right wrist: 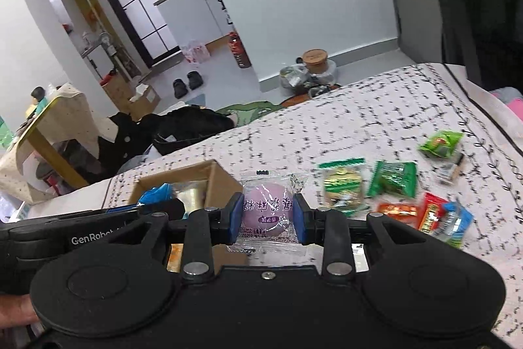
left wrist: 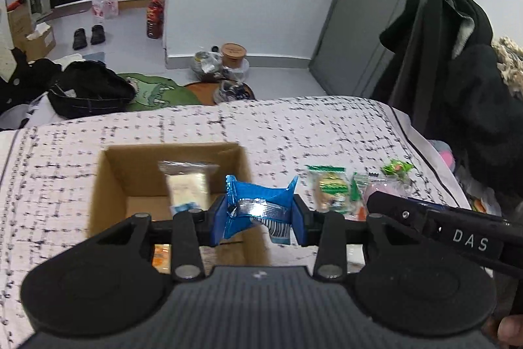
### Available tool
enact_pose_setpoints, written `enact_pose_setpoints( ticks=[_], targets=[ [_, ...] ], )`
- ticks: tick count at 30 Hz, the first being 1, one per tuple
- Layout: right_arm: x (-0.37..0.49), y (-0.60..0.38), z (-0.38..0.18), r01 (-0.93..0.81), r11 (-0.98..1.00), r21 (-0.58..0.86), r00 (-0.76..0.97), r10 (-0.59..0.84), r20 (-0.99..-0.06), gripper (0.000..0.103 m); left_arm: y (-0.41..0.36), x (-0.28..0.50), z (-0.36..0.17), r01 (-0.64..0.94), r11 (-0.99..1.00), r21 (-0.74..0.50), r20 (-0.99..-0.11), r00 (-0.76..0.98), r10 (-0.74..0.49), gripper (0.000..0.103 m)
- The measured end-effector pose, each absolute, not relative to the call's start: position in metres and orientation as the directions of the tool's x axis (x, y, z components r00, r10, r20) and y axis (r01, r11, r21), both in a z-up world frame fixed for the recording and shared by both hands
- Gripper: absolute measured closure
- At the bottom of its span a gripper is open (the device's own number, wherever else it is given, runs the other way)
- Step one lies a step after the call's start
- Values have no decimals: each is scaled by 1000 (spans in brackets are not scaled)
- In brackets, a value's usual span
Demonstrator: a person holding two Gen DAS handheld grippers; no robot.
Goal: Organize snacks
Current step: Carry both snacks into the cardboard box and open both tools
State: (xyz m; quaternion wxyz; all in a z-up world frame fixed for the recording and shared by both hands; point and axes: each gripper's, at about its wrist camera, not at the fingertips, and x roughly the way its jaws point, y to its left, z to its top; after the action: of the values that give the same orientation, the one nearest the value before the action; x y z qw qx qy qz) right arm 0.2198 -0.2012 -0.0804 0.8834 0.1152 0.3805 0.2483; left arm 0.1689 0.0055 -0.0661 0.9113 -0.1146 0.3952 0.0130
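Observation:
My left gripper (left wrist: 258,213) is shut on a blue foil snack packet (left wrist: 258,198), held above the right front part of an open cardboard box (left wrist: 108,185). A pale wrapped snack (left wrist: 188,185) leans inside the box. My right gripper (right wrist: 268,213) is shut on a purple round cake in a clear wrapper (right wrist: 266,208), held just right of the box (right wrist: 225,182). Loose snacks lie on the patterned cloth to the right: a green-edged biscuit pack (right wrist: 343,185), a green packet (right wrist: 394,179), another green packet (right wrist: 441,141), red packets (right wrist: 431,213).
The work surface is a bed or table under a white cloth with black dashes (left wrist: 294,126). Its far edge drops to a floor with clothes (left wrist: 88,87), jars (left wrist: 233,54) and shoes (left wrist: 88,36). A dark coat (left wrist: 457,71) hangs at the right.

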Motion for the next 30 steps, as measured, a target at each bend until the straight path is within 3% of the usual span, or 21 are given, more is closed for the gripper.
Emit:
enact_pose_setpoints(
  ticks=[15, 30],
  targets=[
    [219, -148, -73, -431, 819, 379, 555, 572, -604, 72, 75, 159, -62, -241, 954, -177, -718, 695, 43, 63],
    [236, -100, -79, -489, 802, 343, 534, 586, -609, 69, 112, 160, -81, -299, 934, -197, -726, 684, 66, 63]
  ],
)
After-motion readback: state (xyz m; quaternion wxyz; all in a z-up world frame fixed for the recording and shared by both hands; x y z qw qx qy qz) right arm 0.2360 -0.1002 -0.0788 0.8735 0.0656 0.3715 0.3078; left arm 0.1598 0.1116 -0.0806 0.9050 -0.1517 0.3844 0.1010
